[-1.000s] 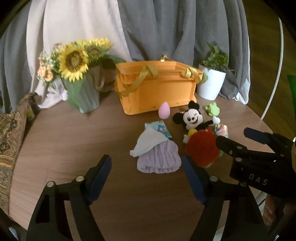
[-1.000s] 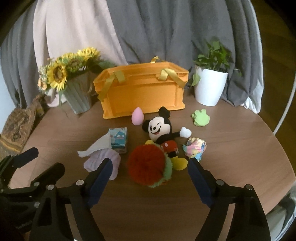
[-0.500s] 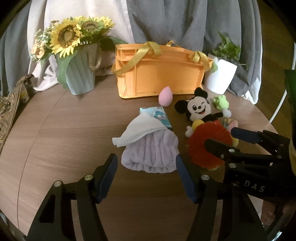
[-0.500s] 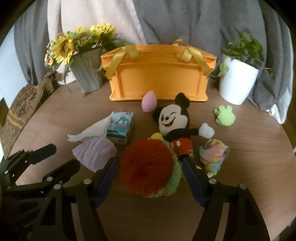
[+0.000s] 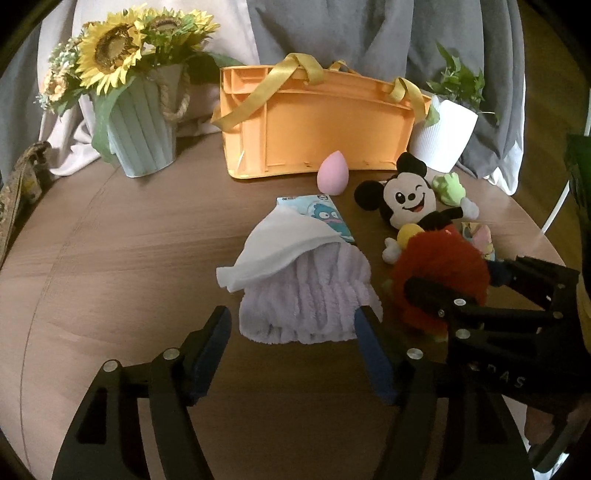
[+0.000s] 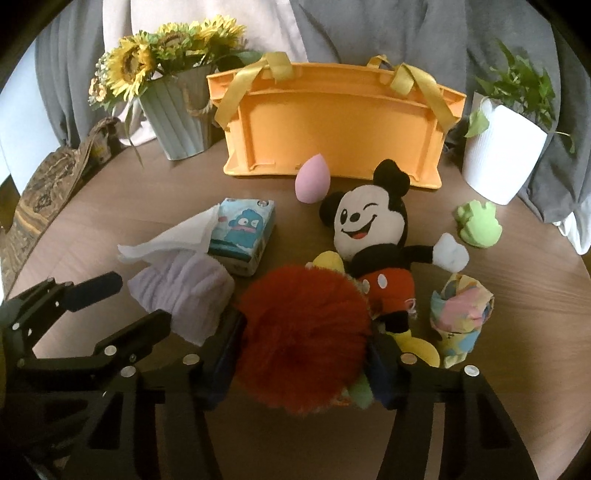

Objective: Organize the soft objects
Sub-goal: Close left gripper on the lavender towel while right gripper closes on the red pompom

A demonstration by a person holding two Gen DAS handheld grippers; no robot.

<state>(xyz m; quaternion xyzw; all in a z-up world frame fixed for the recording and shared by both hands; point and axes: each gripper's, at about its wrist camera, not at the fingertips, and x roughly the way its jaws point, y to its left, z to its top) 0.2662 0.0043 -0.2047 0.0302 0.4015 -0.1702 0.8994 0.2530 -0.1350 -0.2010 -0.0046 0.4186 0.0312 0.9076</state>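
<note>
Sunflower vase (image 5: pixel 142 129), potted plant (image 5: pixel 445 127), grey curtain (image 5: pixel 369 33).
</note>
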